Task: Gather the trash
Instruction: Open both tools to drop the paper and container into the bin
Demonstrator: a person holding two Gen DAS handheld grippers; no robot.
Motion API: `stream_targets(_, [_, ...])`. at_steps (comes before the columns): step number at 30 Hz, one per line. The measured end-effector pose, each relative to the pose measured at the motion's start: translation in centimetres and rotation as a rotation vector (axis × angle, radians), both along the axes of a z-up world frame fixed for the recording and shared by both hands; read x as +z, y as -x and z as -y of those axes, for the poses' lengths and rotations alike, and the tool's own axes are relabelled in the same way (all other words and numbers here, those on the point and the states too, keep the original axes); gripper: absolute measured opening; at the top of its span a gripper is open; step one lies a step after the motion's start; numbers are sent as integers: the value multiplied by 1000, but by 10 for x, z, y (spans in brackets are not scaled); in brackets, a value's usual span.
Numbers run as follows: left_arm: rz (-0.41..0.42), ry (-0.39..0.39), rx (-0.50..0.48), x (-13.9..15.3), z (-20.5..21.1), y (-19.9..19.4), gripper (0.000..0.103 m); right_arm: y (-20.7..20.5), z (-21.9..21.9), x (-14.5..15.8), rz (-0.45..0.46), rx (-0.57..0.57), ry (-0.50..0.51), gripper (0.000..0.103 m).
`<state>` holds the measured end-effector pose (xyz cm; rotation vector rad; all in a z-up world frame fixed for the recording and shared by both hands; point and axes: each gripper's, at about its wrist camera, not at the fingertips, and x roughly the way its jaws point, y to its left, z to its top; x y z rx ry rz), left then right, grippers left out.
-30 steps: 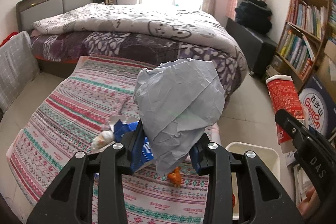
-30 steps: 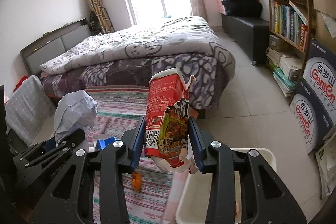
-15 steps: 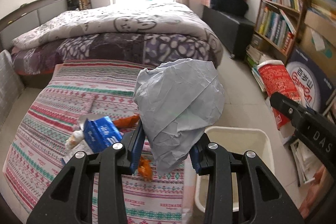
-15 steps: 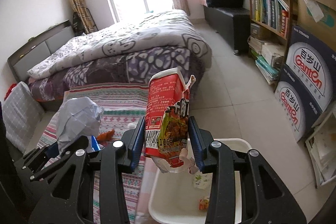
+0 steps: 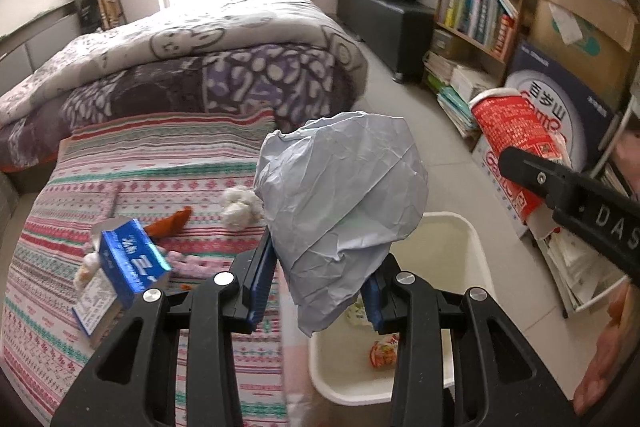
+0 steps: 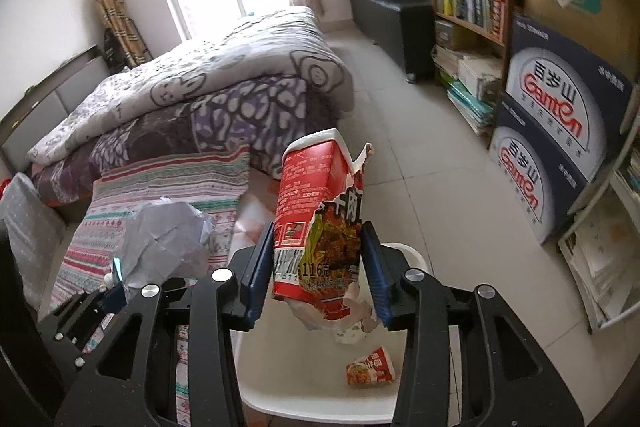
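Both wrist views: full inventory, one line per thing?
Crumpled grey paper ball: 1, grey, between left gripper's pads.
Torn red noodle cup: 1, red, between right gripper's pads, above bin.
White plastic bin: 1, white, on floor beside mat, holds scraps.
Blue carton: 1, blue, on striped mat.
White tissue wad: 1, on mat.
Orange peel: 1, on mat.
Left gripper: black, shut on paper.
Right gripper: black, jaws opening around cup.

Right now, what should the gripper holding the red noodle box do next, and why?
Probably let its jaws finish opening so the red noodle box drops. The right gripper is already opening with the box between its pads, and the white bin sits right below it. The left gripper clamps the crumpled paper; that can follow.
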<state>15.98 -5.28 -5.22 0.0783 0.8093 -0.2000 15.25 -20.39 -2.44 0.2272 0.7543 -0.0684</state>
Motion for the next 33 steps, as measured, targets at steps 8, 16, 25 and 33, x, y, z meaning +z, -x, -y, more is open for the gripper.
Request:
stream_targets(8, [-42, 11, -63, -15, 34, -2, 38, 7, 42, 3, 18, -132, -12, 61])
stream_targets(16, [-95, 19, -115, -31, 58, -6, 40, 10, 70, 5, 33, -192, -39, 63])
stream_targets(25, [-101, 22, -133, -34, 67, -6, 64, 19, 85, 13, 75, -303, -12, 94])
stream_targets(33, [-78, 13, -75, -22, 41, -6, 73, 13, 62, 16, 67, -285, 3, 96])
